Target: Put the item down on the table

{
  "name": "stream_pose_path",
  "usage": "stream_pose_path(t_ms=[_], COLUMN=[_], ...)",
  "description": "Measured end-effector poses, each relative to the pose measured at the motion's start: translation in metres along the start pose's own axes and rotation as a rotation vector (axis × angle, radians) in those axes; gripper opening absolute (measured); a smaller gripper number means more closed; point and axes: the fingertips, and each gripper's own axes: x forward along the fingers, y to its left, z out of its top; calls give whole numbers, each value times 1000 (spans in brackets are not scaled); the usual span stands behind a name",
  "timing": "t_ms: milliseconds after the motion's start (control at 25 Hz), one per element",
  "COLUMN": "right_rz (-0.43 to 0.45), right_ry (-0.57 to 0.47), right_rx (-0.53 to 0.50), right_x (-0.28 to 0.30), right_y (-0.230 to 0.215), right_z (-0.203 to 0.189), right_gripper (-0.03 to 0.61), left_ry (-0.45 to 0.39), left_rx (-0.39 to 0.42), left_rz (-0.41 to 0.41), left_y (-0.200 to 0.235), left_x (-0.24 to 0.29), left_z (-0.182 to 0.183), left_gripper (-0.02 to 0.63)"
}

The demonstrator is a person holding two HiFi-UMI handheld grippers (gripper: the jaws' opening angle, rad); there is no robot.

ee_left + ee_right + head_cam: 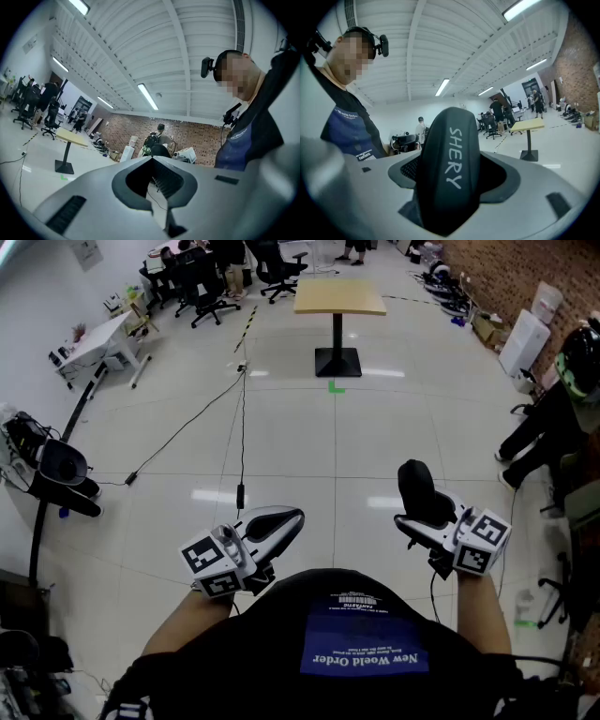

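Right gripper, held at the person's 1 o'clock, is clamped on the item, a black, rounded, oblong case standing upright out of the jaws. The right gripper view shows white lettering "SHERY" running lengthwise down the case, which fills the gap between the jaws. Left gripper, at 11 o'clock, carries nothing: in the left gripper view its tips meet, with only the diamond-shaped recess behind them open. Each gripper bears a cube with black-and-white square markers, the left cube and the right cube sitting next to the wrists. The item is in the air over a pale tiled floor, not on any surface. The table, a light wooden top on a black pedestal with a square base, stands at 12 o'clock, well apart from both grippers. A green tape mark lies on the floor just in front of its base. A black cable runs along the floor from 12 o'clock toward the left gripper. The person's dark shirt has a blue panel printed "New World Order"; the smaller print on it cannot be read. Office chairs stand at 11 o'clock in the distance. Another person in dark clothing is at 2 o'clock by the brick wall.
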Motion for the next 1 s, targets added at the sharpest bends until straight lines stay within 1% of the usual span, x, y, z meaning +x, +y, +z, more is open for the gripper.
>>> stream_pose_path(t_ms=[360, 720, 880, 1000], right_rz=[-6, -26, -40, -47], right_ry=[-15, -21, -13, -12], right_rx=[-4, -15, -11, 2], right_x=[-35, -85, -96, -93], right_y=[-33, -76, -90, -101], right_z=[8, 6, 2, 5], right_gripper=[336, 335, 336, 336], left_ry=[13, 19, 26, 31], left_rx=[8, 0, -3, -9], left_rz=[-13, -46, -65, -74], left_y=[-9, -24, -26, -19], left_x=[49, 116, 134, 141], left_z=[-2, -13, -18, -17], left_gripper=[-8, -8, -8, -8])
